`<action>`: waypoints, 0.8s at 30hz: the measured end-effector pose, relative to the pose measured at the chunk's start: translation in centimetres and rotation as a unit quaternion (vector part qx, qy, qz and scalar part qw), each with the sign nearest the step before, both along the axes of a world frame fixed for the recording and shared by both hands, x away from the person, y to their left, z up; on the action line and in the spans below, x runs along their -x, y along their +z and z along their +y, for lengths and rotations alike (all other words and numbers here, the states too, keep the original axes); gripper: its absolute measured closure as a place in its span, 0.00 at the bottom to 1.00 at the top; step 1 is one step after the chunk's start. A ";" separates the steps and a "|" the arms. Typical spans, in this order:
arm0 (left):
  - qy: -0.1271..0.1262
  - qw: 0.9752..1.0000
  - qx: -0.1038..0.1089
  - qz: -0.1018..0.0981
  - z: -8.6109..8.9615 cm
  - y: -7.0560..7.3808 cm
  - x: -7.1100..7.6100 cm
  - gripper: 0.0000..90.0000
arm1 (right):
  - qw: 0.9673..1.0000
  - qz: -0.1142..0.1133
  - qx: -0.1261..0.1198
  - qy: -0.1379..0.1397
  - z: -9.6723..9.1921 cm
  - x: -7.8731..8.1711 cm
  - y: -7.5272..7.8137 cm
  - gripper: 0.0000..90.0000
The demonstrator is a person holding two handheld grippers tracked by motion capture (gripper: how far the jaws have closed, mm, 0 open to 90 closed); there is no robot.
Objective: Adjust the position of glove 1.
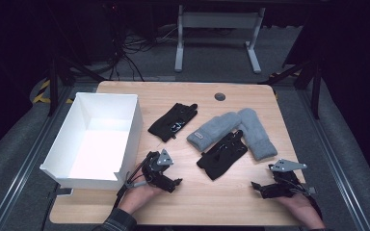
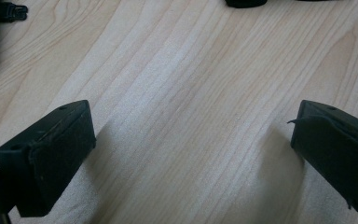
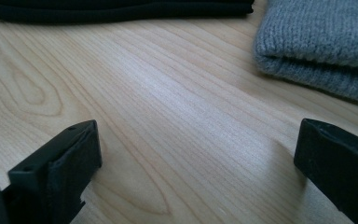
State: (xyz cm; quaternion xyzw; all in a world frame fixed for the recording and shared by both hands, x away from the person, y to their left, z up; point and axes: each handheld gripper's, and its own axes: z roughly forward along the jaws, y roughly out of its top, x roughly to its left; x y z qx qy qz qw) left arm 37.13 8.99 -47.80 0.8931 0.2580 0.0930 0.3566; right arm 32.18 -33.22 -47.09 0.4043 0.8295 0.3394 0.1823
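Two grey knitted mittens (image 1: 236,130) lie crossed on the wooden table (image 1: 221,192), right of centre. One black glove (image 1: 173,121) lies left of them, and a second black glove (image 1: 221,155) rests against their near side. My left gripper (image 1: 173,184) sits low near the front edge beside the white box, open, with bare wood between its jaws (image 2: 191,140). My right gripper (image 1: 259,187) rests at the front right, open too, nothing in it (image 3: 196,154). Its view shows the cuff of a grey mitten (image 3: 321,42) and the edge of a black glove (image 3: 121,9) just ahead.
A large white open box (image 1: 96,139) stands on the table's left side and overhangs the left edge. A round dark grommet (image 1: 219,96) marks the back of the table. Beyond it are another table's legs (image 1: 217,38) and cables on the floor.
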 end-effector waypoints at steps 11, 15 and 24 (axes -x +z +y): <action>0.004 0.999 -0.027 0.020 -0.5 0.7 -0.3 0.04 | 1.000 0.000 -0.001 0.002 0.0 0.0 0.0 0.01; 0.005 0.999 -0.010 0.031 -0.6 1.2 -0.5 0.04 | 1.000 0.001 -0.001 0.002 0.0 0.0 0.0 0.01; 0.016 0.999 0.007 0.037 -1.1 2.7 -1.2 0.04 | 1.000 0.001 0.000 0.003 0.0 0.0 0.0 0.01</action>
